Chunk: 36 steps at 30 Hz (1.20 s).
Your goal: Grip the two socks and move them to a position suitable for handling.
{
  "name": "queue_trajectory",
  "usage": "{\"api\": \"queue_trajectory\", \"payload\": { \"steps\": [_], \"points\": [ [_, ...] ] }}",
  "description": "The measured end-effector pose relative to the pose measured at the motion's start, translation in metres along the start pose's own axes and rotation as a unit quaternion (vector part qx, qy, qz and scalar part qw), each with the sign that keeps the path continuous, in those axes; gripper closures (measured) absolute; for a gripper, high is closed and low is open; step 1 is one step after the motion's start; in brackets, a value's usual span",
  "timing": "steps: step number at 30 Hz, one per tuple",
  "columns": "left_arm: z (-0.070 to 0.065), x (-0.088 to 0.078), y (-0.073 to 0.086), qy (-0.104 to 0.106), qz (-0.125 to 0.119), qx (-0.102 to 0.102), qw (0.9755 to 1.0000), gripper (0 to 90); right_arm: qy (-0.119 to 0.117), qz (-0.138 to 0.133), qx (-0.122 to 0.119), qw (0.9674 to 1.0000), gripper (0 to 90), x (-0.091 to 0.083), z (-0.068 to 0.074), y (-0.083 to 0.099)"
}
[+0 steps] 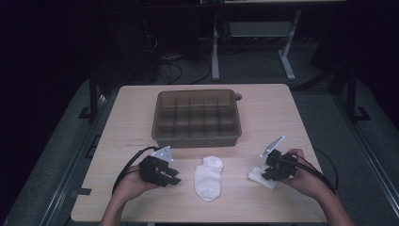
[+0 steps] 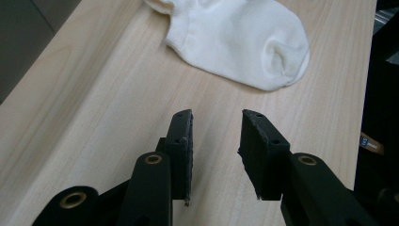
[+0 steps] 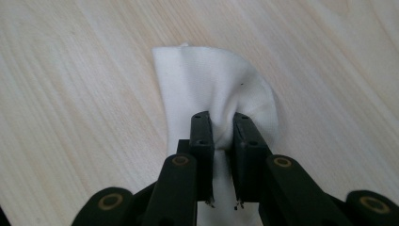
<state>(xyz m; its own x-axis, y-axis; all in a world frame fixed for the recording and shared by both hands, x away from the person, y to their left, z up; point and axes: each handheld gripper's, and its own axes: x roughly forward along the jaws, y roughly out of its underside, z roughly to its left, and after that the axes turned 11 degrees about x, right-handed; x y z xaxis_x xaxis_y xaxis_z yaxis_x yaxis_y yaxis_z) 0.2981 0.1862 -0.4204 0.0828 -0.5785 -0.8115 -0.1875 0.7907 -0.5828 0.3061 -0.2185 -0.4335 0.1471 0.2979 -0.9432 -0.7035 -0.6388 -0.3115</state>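
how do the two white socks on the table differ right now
The middle sock lies flat and free on the table, ahead of the open left gripper; the right-hand sock is bunched and pinched by the right gripper.
The middle sock shows its whole length in the high view; the right-hand sock is partly covered by the gripper there.
Both are white and lie on the near part of the table, in front of the divided bin.
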Motion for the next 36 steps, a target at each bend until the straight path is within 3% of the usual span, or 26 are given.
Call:
{"api": "queue_trajectory", "payload": {
  "steps": [16,25,36],
  "points": [
    [0.003,-0.006,0.005,-0.008,0.0,-0.008,0.9999,62.7,-0.016,-0.024,-0.05,0.9983,80.3,-0.026,0.026,-0.037],
    [0.003,-0.008,0.006,-0.009,-0.001,-0.009,0.9999,62.0,-0.025,-0.016,-0.086,0.9958,80.2,-0.022,0.046,-0.065],
    [0.004,-0.009,0.008,-0.011,-0.001,-0.01,0.9999,60.9,-0.04,-0.013,-0.11,0.993,80.2,-0.013,0.061,-0.094]
  ]
}}
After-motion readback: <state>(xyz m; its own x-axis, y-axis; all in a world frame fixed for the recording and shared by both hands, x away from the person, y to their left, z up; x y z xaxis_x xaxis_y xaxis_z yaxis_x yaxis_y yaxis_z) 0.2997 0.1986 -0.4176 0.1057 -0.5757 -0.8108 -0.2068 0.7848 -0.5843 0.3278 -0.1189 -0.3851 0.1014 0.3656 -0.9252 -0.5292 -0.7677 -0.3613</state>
